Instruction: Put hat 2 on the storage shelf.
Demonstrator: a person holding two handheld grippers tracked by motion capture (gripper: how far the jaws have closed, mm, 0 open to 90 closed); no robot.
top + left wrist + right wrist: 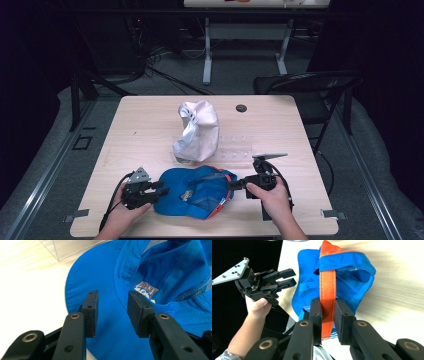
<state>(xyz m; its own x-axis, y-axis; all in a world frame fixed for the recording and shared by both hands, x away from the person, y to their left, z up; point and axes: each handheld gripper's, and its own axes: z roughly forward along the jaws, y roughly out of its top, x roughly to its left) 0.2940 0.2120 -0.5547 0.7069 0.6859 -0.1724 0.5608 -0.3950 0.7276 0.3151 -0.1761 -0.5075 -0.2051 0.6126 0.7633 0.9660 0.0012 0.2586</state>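
Note:
A blue cap with an orange band lies upside down near the table's front edge. My right gripper reaches it from the right. In the right gripper view my right gripper is shut on the orange band, with the cap's edge lifted a little off the wood. My left gripper is at the cap's left side. In the left gripper view it stands open just above the blue brim, nothing between its pads. A stitched logo sits inside the cap. The left gripper also appears in the right gripper view.
A crumpled silver-white cap or bag lies mid-table behind the blue cap. A clear plastic box lies to its right, and its corner is close to the brim. A small black disc sits far back. A black chair stands beyond the right edge.

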